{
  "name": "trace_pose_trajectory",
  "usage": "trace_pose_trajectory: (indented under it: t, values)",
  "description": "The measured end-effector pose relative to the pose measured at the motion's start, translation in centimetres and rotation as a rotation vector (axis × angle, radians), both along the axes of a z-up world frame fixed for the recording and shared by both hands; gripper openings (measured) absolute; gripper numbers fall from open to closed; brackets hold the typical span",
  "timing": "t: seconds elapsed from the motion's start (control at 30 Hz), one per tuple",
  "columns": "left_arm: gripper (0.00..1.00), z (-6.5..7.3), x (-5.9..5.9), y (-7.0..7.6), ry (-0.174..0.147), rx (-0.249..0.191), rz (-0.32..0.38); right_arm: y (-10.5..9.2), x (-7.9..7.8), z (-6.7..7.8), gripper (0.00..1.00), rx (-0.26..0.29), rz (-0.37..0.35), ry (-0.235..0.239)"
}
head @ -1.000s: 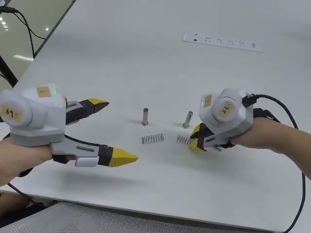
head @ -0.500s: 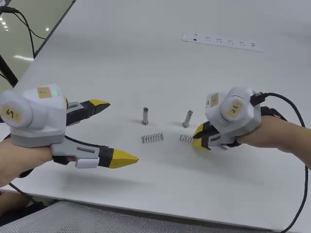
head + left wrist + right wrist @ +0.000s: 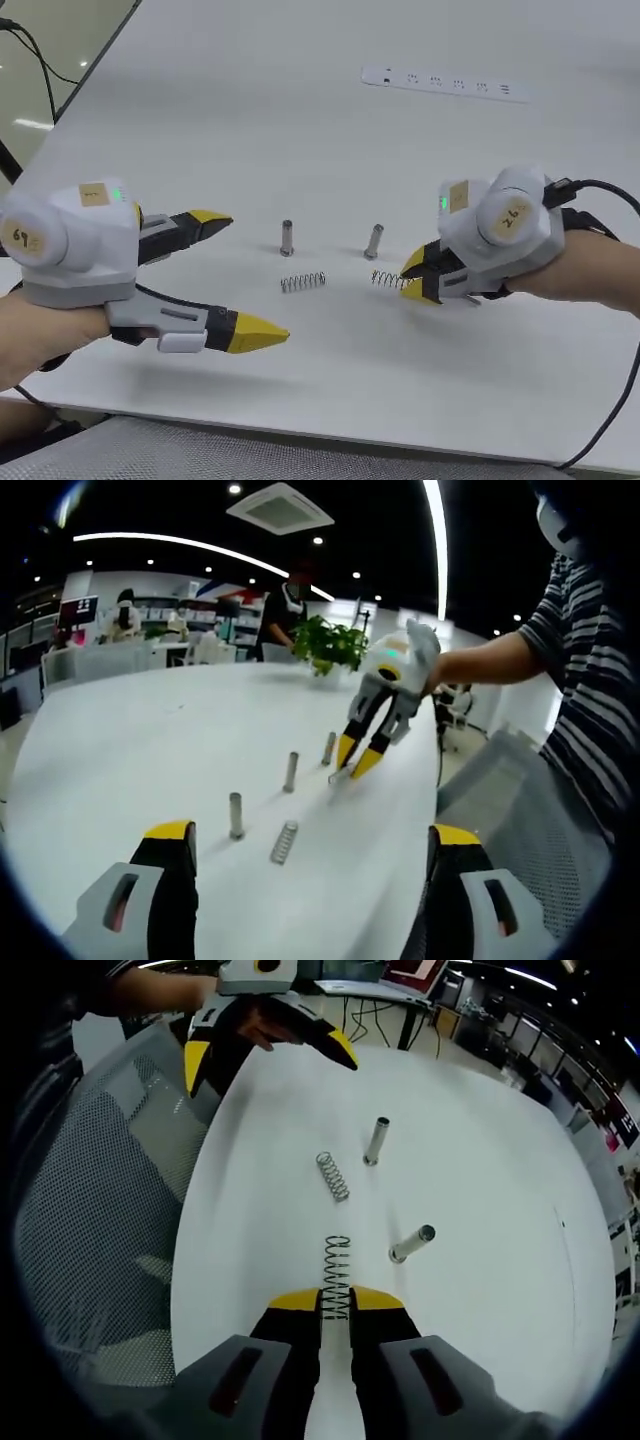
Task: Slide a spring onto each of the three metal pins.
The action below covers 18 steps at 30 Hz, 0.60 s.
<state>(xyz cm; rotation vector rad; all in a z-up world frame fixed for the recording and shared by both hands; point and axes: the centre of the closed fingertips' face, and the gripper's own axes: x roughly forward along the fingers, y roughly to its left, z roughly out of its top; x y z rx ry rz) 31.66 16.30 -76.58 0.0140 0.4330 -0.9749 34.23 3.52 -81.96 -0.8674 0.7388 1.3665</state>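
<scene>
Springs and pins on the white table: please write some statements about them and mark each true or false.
The right gripper is shut on a spring. True.
The left gripper holds the other spring. False: it is open and empty; the loose spring lies on the table.
One metal pin already carries a spring. False: the metal pins are bare.
A power strip lies on the far part of the table. True.

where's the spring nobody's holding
In the head view the loose spring lies flat on the white table, just in front of the metal pin on the view's left.
</scene>
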Motion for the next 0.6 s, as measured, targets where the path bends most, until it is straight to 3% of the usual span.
trace_pose_trajectory:
  t: [0.3, 0.6]
  values:
    - [0.89, -0.1, -0.4, -1.1, 0.01, -0.002, -0.037, -0.1, -0.9, 1.5, 0.07, 0.027, -0.005, -0.015]
    - [0.84, -0.1, -0.6, -2.3, 0.007, -0.005, -0.089, -0.5, -1.8, 1.4, 0.07, 0.003, 0.019, -0.03]
